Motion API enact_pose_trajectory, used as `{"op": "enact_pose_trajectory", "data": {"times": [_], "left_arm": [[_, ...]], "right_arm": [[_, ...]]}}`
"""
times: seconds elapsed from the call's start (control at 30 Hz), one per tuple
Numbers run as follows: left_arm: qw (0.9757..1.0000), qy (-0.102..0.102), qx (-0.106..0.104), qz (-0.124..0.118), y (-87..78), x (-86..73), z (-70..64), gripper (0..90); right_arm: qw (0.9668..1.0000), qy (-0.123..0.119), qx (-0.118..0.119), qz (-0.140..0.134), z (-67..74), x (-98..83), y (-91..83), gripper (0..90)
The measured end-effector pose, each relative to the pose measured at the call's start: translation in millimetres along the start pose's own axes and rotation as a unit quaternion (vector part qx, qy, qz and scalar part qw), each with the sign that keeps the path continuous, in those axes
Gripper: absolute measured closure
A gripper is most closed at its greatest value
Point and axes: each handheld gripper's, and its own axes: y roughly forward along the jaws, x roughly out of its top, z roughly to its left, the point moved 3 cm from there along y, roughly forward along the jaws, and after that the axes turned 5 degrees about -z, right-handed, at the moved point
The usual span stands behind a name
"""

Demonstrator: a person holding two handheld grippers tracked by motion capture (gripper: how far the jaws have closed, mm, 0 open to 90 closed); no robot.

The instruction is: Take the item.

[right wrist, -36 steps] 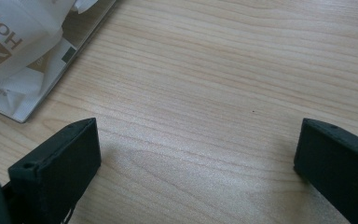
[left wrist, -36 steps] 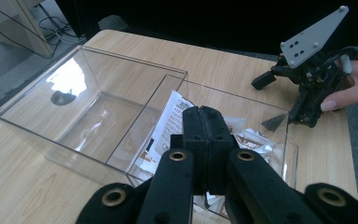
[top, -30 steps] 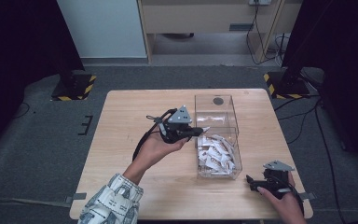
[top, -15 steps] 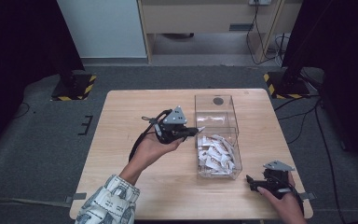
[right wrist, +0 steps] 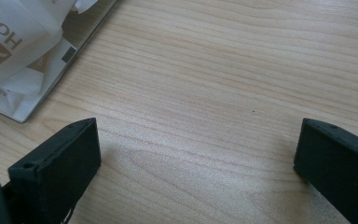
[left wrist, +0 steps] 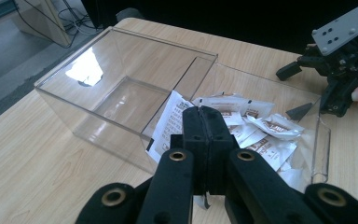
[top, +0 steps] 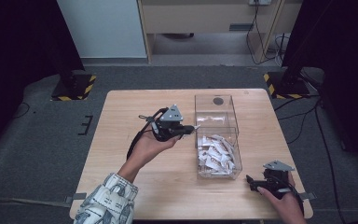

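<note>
A clear plastic box (top: 214,97) with two compartments stands on the wooden table. Its far compartment is empty, and the near one holds several white sachets (top: 216,151). My left gripper (top: 193,128) hovers just left of the box, shut on one white sachet (left wrist: 168,126) whose printed side sticks out past the jaws. The left gripper view looks over the box (left wrist: 121,35) and the loose sachets (left wrist: 265,128). My right gripper (top: 251,183) rests at the table's near right corner, jaws wide open on bare wood (right wrist: 196,144), a sachet (right wrist: 18,42) at its upper left.
The table's left half (top: 121,140) is bare wood. A black round mark (top: 218,100) lies in the far compartment. Dark stands with striped bases (top: 74,86) and cables sit on the floor beyond the table. The right gripper (left wrist: 340,56) shows past the box in the left gripper view.
My left gripper has drifted slightly left, away from the box, still holding the sachet. The right gripper has stayed put.
</note>
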Motion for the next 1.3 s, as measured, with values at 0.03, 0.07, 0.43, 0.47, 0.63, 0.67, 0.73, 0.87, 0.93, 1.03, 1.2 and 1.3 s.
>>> {"op": "enact_pose_trajectory", "data": {"times": [0.03, 0.07, 0.43, 0.47, 0.63, 0.67, 0.73, 0.87, 0.93, 1.03, 1.2, 1.3], "left_arm": [[1.0000, 0.000, 0.000, 0.001, -0.2, -1.1, 0.9, 89.3], [1.0000, 0.000, 0.001, 0.002, -0.3, -2.1, 1.6, 89.3], [0.9998, -0.011, 0.016, 0.008, -2.3, -12.0, 15.1, 89.3], [0.9998, -0.010, 0.017, 0.008, -2.7, -12.7, 16.3, 89.3], [0.9996, -0.013, 0.023, 0.010, -4.1, -15.8, 21.2, 89.3], [0.9996, -0.014, 0.024, 0.010, -4.2, -16.5, 22.0, 89.3], [0.9995, -0.017, 0.026, 0.010, -4.8, -18.5, 23.7, 89.3], [0.9993, -0.020, 0.028, 0.011, -4.8, -23.1, 26.7, 89.3], [0.9992, -0.022, 0.030, 0.014, -5.3, -26.0, 29.1, 89.3], [0.9989, -0.025, 0.033, 0.019, -6.2, -31.2, 33.6, 89.2], [0.9982, -0.031, 0.043, 0.027, -10.2, -40.1, 42.8, 89.2], [0.9979, -0.033, 0.047, 0.030, -12.7, -43.8, 46.7, 89.2]], "right_arm": [[1.0000, 0.000, 0.000, 0.000, 0.0, 0.0, 0.0, 0.8], [1.0000, 0.001, 0.000, 0.000, 0.1, 0.0, 0.0, 0.8], [1.0000, 0.000, 0.000, 0.000, 0.0, 0.0, 0.0, 0.8], [1.0000, 0.000, 0.000, 0.000, 0.0, 0.0, 0.0, 0.8], [1.0000, 0.000, 0.000, 0.000, -0.1, 0.0, 0.0, 0.7], [1.0000, 0.000, 0.000, 0.000, 0.0, 0.0, 0.0, 0.8], [1.0000, 0.000, 0.000, 0.000, 0.0, 0.0, 0.0, 0.8], [1.0000, 0.001, 0.000, 0.000, 0.1, 0.0, 0.0, 0.8], [1.0000, 0.001, 0.000, 0.000, 0.1, 0.0, 0.0, 0.8], [1.0000, 0.001, 0.000, 0.000, 0.1, 0.0, 0.0, 0.8], [1.0000, 0.000, 0.000, 0.000, 0.0, 0.0, 0.0, 0.8], [1.0000, 0.000, 0.000, 0.000, 0.0, 0.0, 0.0, 0.8]]}}
